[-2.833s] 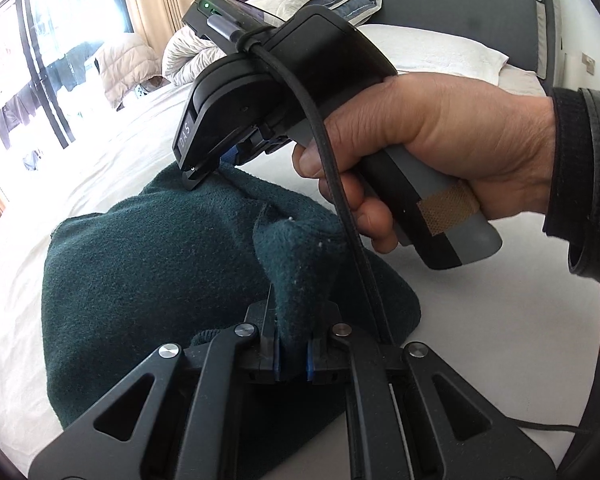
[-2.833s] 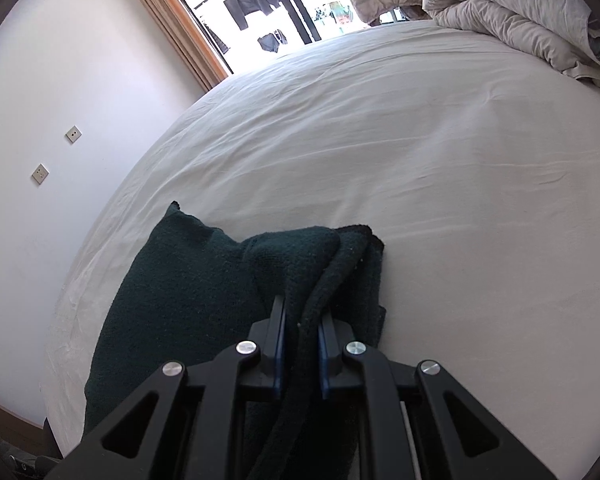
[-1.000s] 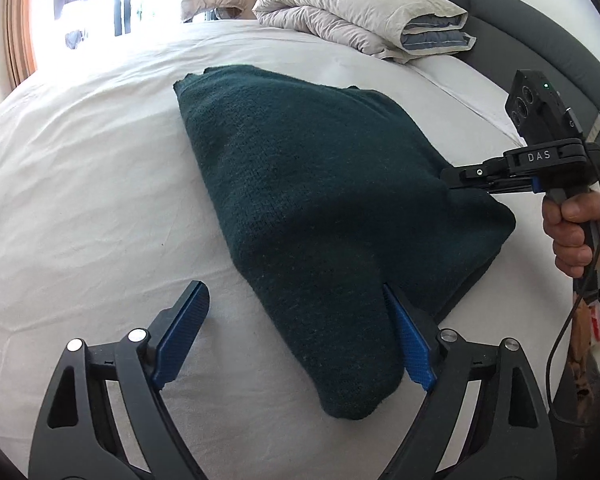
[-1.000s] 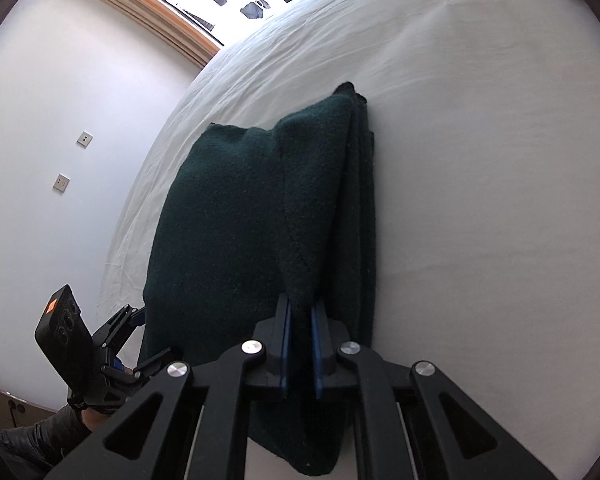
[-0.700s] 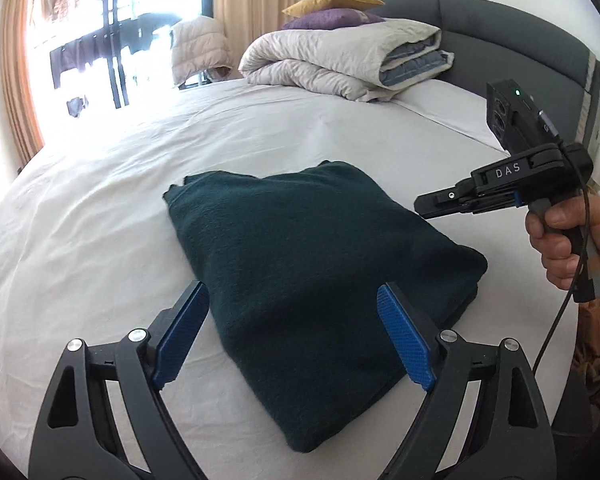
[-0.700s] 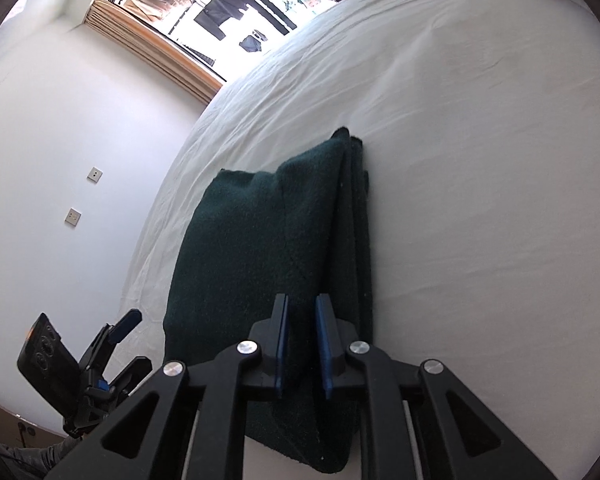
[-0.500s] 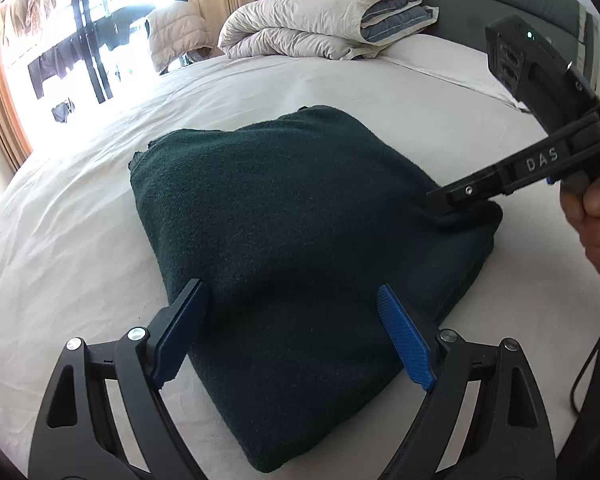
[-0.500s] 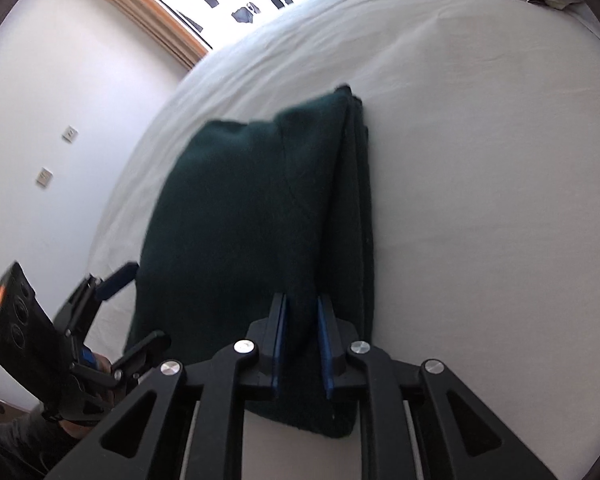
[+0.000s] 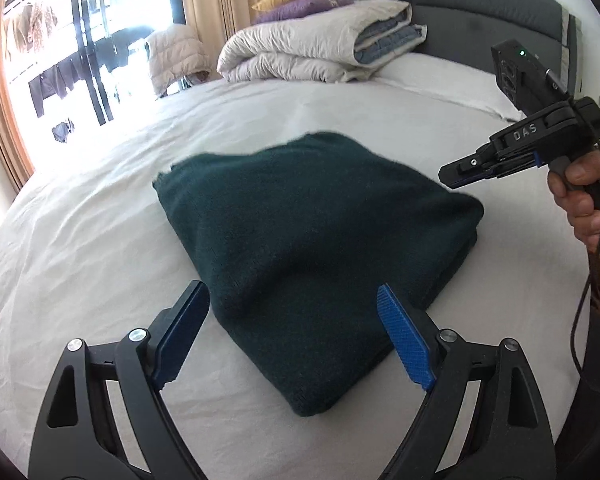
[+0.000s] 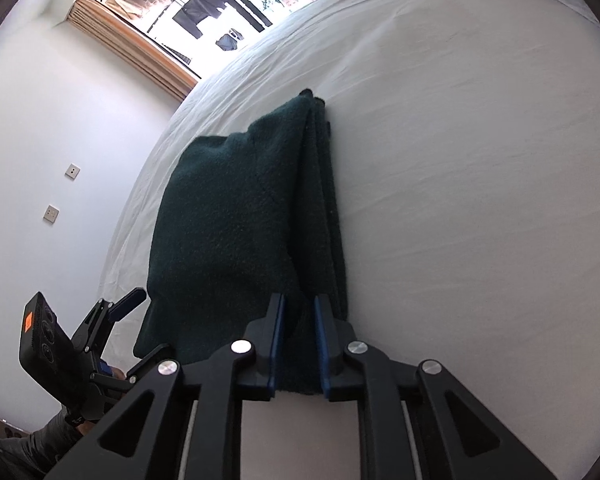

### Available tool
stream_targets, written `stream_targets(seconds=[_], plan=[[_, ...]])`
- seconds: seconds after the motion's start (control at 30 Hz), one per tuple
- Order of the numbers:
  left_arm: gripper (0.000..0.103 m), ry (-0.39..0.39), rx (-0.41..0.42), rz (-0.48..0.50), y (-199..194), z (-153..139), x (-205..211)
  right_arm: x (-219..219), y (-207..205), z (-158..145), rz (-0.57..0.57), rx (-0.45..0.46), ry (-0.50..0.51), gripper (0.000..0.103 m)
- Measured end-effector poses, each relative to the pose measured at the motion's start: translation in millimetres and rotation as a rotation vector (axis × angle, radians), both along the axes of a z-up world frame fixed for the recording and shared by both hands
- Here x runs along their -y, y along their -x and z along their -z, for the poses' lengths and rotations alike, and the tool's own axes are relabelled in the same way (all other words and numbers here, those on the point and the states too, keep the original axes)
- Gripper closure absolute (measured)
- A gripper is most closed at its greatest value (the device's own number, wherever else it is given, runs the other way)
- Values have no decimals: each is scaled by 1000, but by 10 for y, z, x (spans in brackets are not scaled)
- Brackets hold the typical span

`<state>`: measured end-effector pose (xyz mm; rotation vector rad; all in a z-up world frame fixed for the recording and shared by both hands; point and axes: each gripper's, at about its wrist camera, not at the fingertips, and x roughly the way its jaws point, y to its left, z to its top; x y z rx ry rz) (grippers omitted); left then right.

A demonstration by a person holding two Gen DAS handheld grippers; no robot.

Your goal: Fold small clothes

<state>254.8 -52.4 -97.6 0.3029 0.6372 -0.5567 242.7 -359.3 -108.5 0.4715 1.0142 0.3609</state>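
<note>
A dark green fleece garment [image 9: 312,248] lies folded in a thick rectangle on the white bed sheet [image 9: 80,240]; it also shows in the right wrist view [image 10: 236,232]. My left gripper [image 9: 292,336] is open, its blue pads held wide just above the garment's near corner. My right gripper [image 10: 298,340] is nearly closed with a narrow gap, lifted off the garment's near right edge and holding nothing. In the left wrist view the right gripper [image 9: 456,174] hovers above the garment's right corner.
A rolled beige duvet [image 9: 320,52] with purple and yellow pillows lies at the head of the bed by the dark grey headboard [image 9: 480,8]. A bright window with curtains [image 9: 80,60] is at the far left. The left gripper's body [image 10: 84,344] sits near the bed edge.
Both grippers released the garment and it now lies folded flat. The left gripper pulled back and rose. The right gripper lifted off the garment's right edge and its jaws parted slightly.
</note>
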Motion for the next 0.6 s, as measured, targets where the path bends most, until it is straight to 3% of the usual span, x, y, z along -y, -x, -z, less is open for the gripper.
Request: stream_targets(seconds=[0.13, 0.2, 0.27, 0.37, 0.4, 0.43, 0.6], plan=[[17, 14, 66, -26, -277, -247, 154, -183, -247, -227, -54, 68, -65, 80], [17, -30, 76, -34, -512, -258, 317, -427, -445, -255, -125, 80, -110, 80], [17, -81, -2, -76, -835, -125, 426, -621, -681, -215, -158, 92, -120, 80], [16, -51, -162, -131, -1158, 187, 314, -671, -1056, 11, -117, 28, -158, 80], [14, -13, -175, -139, -1156, 255, 217, -655, -1130, 92, -90, 8, -126, 84], [14, 23, -183, -143, -1142, 281, 146, -628, -1166, 163, -82, -3, -112, 102], [14, 62, -196, -146, -1002, 286, -50, -216, -934, 264, -30, 29, -137, 103]])
